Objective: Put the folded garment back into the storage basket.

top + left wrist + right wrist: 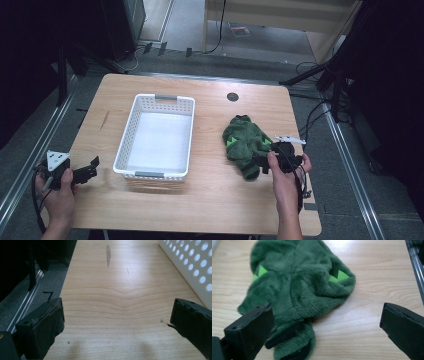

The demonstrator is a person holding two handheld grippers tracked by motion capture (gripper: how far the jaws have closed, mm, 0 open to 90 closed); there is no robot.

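A dark green fuzzy garment [245, 142] with bright green triangles lies crumpled on the right half of the wooden table [210, 210]. In the right gripper view the garment [299, 290] spreads just ahead of the jaws. My right gripper [267, 162] is open at the garment's near right edge, its left jaw over the fabric and its right jaw over bare wood. My left gripper [90, 170] is open at the table's near left corner, with bare wood between its jaws [117, 322].
A white perforated basket [156, 136] stands empty at the table's centre left; its wall [192, 262] is beside my left gripper. A round cable hole [232, 97] is at the back. Metal rails and cables run on the floor at both sides.
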